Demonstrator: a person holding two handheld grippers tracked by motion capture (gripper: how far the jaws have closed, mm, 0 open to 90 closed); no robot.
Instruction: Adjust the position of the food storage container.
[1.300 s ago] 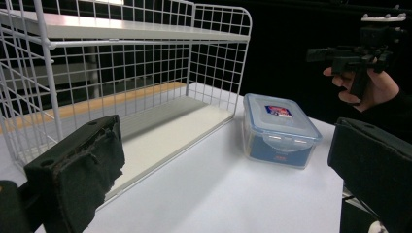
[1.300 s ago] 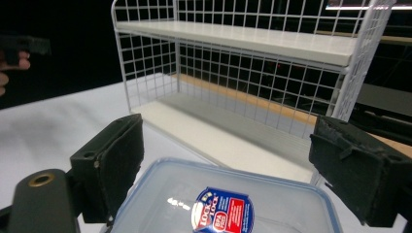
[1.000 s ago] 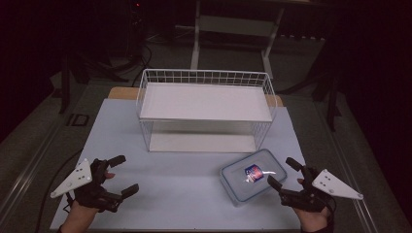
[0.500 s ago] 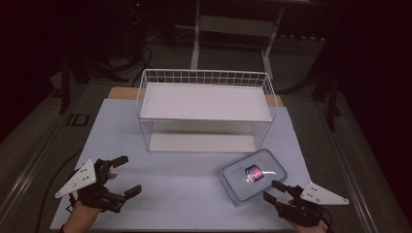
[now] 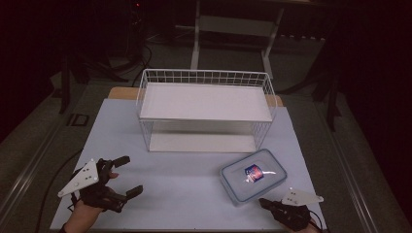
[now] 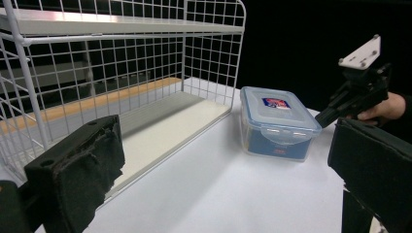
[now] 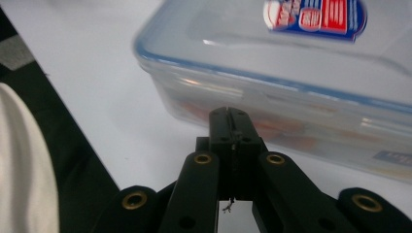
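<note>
Clear plastic box (image 7: 291,77): I'm nosing my right gripper (image 7: 232,116), jaws just closed on nothing, at its near wall, probably touching; left gripper (image 5: 121,175) is waiting wide open, empty.

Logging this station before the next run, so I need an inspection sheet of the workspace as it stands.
Surface: pale mat on the table, bare apart from the items below.
Job's things: clear lidded container with a blue seal and a red-and-blue label, lid on, near the right front.
Clutter: nothing seen.
Rack: white wire shelf rack, both shelves empty.
Grippers: left gripper open, holding nothing; right gripper has just been closing, jaws together on nothing, tips just short of the container's side.
Cables: one trails left from the left gripper.
Surroundings: dark floor, a stand's legs behind.
</note>
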